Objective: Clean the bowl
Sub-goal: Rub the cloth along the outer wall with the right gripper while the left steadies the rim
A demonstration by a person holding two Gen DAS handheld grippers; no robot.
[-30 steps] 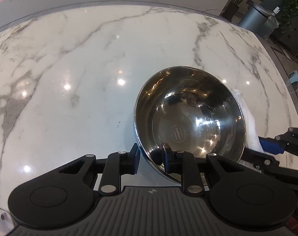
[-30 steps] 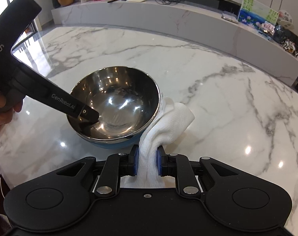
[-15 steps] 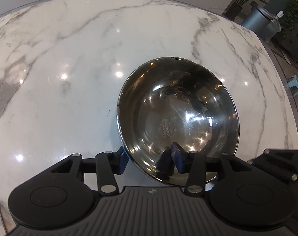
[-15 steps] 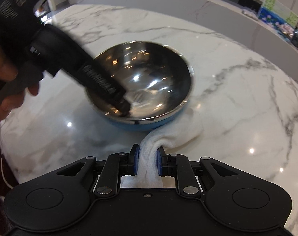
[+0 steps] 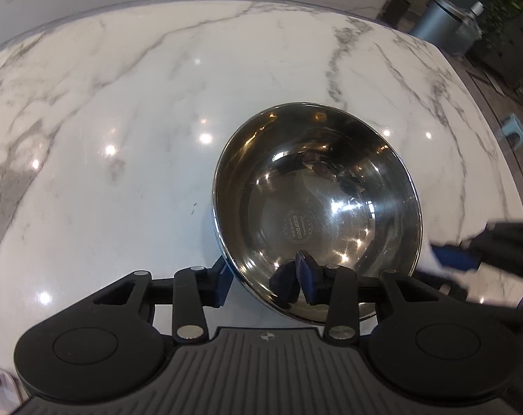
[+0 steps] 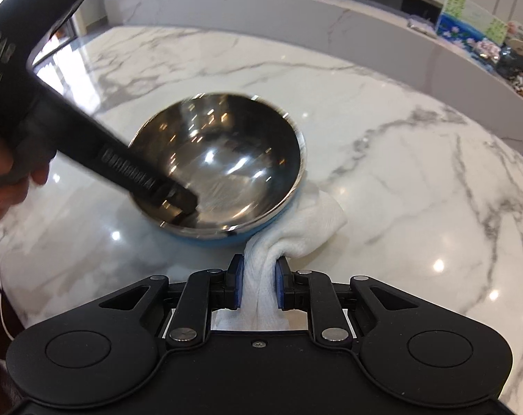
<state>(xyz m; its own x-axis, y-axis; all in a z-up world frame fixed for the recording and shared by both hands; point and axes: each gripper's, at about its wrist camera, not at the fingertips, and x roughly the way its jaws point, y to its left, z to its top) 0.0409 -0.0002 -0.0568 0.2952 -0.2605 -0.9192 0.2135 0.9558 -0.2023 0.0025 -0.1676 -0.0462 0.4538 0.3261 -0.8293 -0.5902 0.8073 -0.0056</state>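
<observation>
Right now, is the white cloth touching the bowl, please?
Touching: the right wrist view shows the white cloth pressed against the bowl at its blue underside.

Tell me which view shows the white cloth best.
The right wrist view: the white cloth is sharp, pinched in the right tool and lying against the steel bowl. The left wrist view shows only a blurred white edge beside the bowl.

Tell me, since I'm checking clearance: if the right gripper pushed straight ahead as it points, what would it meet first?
Probably the bowl: the right gripper, shut on the white cloth, points at its blue outer wall, with the cloth bunched against that side. Depth is unclear, so contact may already exist.
</observation>
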